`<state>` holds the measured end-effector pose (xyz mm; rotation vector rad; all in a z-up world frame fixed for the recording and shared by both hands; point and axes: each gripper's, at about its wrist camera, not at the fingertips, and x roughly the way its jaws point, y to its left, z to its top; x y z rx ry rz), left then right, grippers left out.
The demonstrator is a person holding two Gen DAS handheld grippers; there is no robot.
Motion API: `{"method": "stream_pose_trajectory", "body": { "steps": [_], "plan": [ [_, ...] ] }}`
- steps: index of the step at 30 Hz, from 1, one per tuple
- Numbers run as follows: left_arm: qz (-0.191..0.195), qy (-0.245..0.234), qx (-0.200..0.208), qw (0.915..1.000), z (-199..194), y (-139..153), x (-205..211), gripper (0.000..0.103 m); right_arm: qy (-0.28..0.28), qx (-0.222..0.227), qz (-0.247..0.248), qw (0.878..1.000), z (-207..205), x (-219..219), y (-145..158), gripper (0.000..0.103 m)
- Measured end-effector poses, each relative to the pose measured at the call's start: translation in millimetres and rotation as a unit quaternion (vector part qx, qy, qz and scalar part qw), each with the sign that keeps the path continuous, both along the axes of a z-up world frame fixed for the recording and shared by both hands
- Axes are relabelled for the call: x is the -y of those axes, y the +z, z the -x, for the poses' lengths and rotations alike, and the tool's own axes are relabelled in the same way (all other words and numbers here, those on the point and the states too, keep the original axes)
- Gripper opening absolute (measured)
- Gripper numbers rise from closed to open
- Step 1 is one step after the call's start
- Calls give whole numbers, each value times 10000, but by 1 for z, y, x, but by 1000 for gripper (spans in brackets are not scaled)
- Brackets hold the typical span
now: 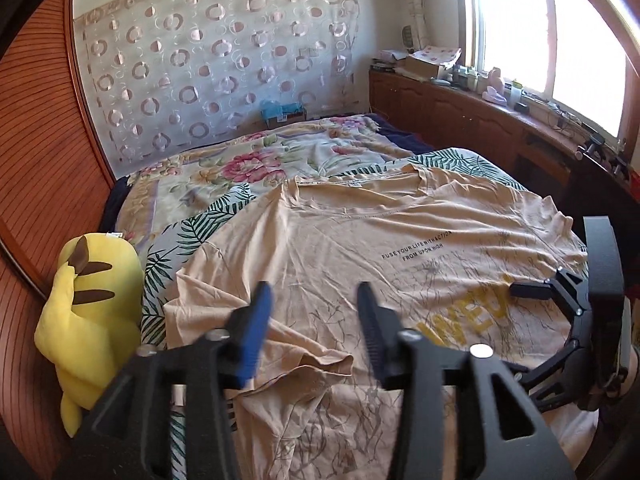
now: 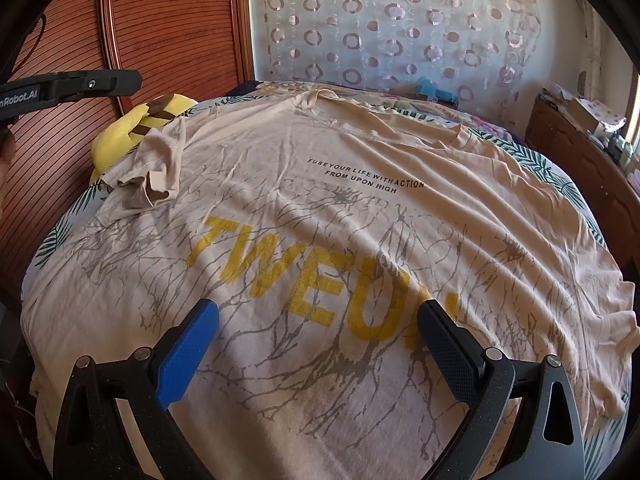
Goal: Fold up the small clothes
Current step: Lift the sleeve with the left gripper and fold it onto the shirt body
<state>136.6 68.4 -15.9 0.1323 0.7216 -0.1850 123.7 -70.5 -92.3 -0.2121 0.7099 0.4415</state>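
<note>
The beige printed cotton T-shirt's [image 2: 320,208] bunched sleeve is shown by the right view only; the left gripper [image 1: 314,296] and right gripper [image 2: 320,320] are seen released.

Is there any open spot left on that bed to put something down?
Free: the floral quilt between the T-shirt collar and the curtain. Crowded: the shirt covers the near bed, with the yellow plush toy at its left edge.

Beige printed cotton T-shirt [image 2: 320,208] spread flat on bed [image 1: 192,236]; its left sleeve [image 2: 148,172] folded inward; yellow plush toy [image 1: 92,308] left of it.
</note>
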Motion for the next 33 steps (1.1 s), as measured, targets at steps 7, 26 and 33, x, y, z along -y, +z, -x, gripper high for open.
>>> {"method": "stream_pose_trajectory", "body": {
  "steps": [7, 26, 33],
  "plan": [
    [39, 799, -292, 9964, -1, -28, -59, 74, -2, -12, -8, 10000, 0, 0, 0, 100],
    [10, 1173, -1128, 9867, -36, -89, -99, 4, 11, -20, -22, 10000, -1, 0, -1, 100],
    [94, 642, -685, 9955, -58, -36, -51, 3, 23, -27, -64, 10000, -1, 3, -1, 100]
  ]
}}
